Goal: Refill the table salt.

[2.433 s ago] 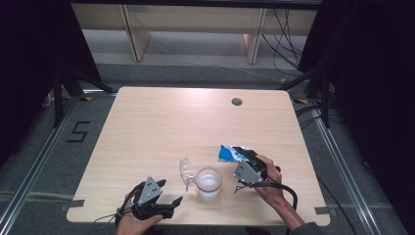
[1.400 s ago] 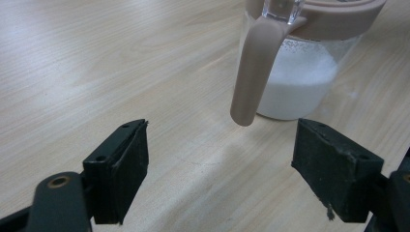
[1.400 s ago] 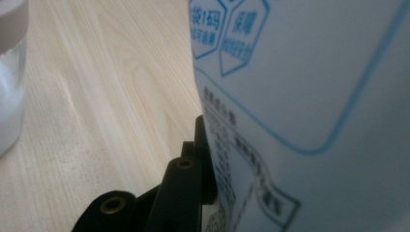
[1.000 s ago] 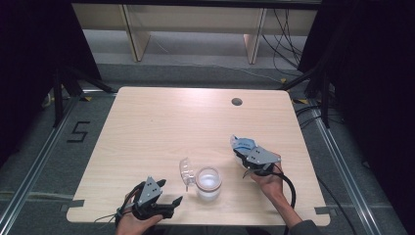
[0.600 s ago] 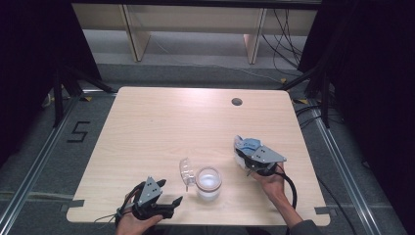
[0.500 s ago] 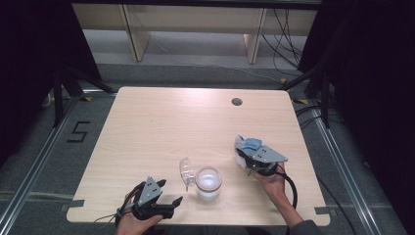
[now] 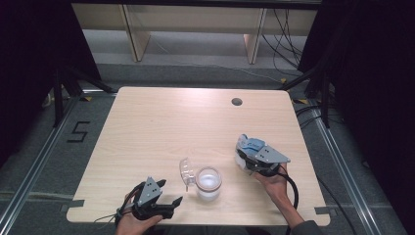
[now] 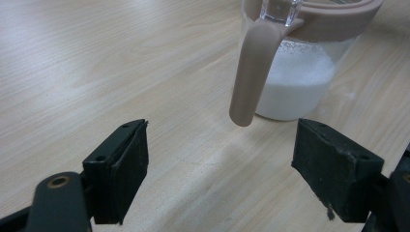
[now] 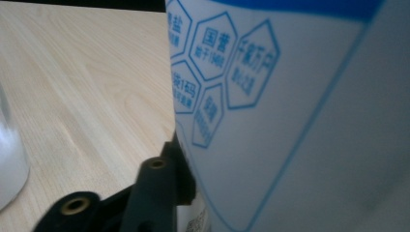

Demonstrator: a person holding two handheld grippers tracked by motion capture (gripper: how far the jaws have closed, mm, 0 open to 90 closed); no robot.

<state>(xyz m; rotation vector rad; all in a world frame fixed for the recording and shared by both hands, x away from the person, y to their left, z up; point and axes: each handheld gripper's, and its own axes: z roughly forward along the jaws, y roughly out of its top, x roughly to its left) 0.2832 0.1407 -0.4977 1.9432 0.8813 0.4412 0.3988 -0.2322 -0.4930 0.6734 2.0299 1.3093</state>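
- left gripper (image 7: 164,199) rests low at table's (image 7: 161,127) near edge, jaws spread, empty; jar (image 7: 209,183) of white grains (lid (image 7: 185,171) flipped up) stands just ahead
- right gripper (image 7: 248,157) clenched on white-blue bag (image 9: 300,121), held right of jar; likely pour coming, so bring bag's mouth over jar opening before tipping; hand (image 7: 275,183) under, near edge

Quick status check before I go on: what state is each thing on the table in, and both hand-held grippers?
Jar: upright on the table, partly filled with white granules, lid flipped open.
Bag: white with blue print, held off the table, right of the jar.
Left hand-held gripper: open, empty, jaws facing the jar.
Right hand-held gripper: shut on the bag.
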